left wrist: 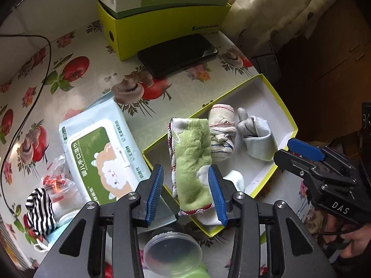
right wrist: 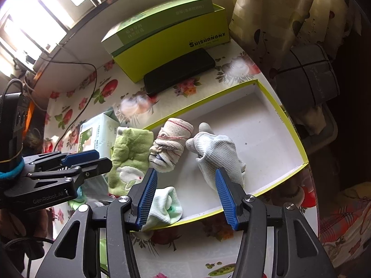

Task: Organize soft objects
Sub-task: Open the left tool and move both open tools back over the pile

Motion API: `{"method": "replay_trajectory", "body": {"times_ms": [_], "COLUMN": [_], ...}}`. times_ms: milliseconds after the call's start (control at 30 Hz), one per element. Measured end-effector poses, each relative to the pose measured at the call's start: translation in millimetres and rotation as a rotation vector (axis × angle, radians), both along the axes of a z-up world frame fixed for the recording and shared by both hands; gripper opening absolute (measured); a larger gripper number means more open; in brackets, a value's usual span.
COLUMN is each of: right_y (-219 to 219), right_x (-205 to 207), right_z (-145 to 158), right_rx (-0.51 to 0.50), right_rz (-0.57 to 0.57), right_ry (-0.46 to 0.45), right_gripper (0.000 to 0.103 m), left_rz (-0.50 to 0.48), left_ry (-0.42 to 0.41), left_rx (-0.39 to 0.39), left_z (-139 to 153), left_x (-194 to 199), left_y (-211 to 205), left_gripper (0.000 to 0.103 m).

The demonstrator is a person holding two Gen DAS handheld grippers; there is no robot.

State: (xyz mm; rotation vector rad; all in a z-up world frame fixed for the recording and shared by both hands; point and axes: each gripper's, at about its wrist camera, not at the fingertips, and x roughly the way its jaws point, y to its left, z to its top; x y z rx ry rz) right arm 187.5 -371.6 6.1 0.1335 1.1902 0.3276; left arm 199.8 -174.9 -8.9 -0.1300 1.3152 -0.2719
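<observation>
A shallow yellow-edged box lid (left wrist: 281, 103) (right wrist: 291, 125) lies on the flowered table. In it are a green folded towel (left wrist: 192, 159) (right wrist: 128, 155), a rolled beige cloth (left wrist: 221, 129) (right wrist: 170, 143), a grey-white glove (left wrist: 257, 135) (right wrist: 218, 155) and a white sock (left wrist: 234, 181) (right wrist: 165, 205). My left gripper (left wrist: 186, 195) (right wrist: 80, 156) is open, its jaws on either side of the green towel's near end. My right gripper (right wrist: 185, 195) (left wrist: 299, 148) is open above the lid's near edge, with the glove by its right finger.
A wet-wipes pack (left wrist: 102, 153), a striped sock (left wrist: 40, 210) and a plastic packet (left wrist: 56, 180) lie left of the lid. A yellow-green box (left wrist: 162, 23) (right wrist: 171, 44) and a black phone (left wrist: 178, 53) (right wrist: 179, 71) sit at the back. A clear plastic lid (left wrist: 171, 252) is under the left gripper.
</observation>
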Motion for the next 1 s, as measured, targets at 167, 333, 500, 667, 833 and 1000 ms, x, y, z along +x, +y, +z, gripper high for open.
{"method": "replay_trajectory", "body": {"times_ms": [167, 333, 500, 667, 833, 1000], "right_y": [14, 54, 87, 105, 112, 109], "right_x": [-5, -4, 8, 14, 11, 8], "right_z": [5, -8, -38, -56, -47, -29], "right_rx": [0.02, 0.1, 0.124, 0.062, -0.051, -0.148], "right_rz": [0.032, 0.094, 0.094, 0.122, 0.232, 0.314], "right_ry": [-0.003, 0.049, 0.133, 0.164, 0.127, 0.078], "right_gripper": [0.052, 0.052, 0.052, 0.046, 0.016, 0.014], "left_rz": [0.089, 0.157, 0.215, 0.258, 0.277, 0.296], "left_ry": [-0.022, -0.057, -0.052, -0.046, -0.05, -0.051], "left_rx": [-0.043, -0.063, -0.083, -0.103, -0.12, -0.134], "left_z": [15, 31, 34, 33, 33, 33], "left_x": [-15, -34, -52, -66, -74, -82], "left_y": [25, 52, 78, 94, 103, 113], "left_gripper": [0.041, 0.041, 0.041, 0.041, 0.041, 0.041]}}
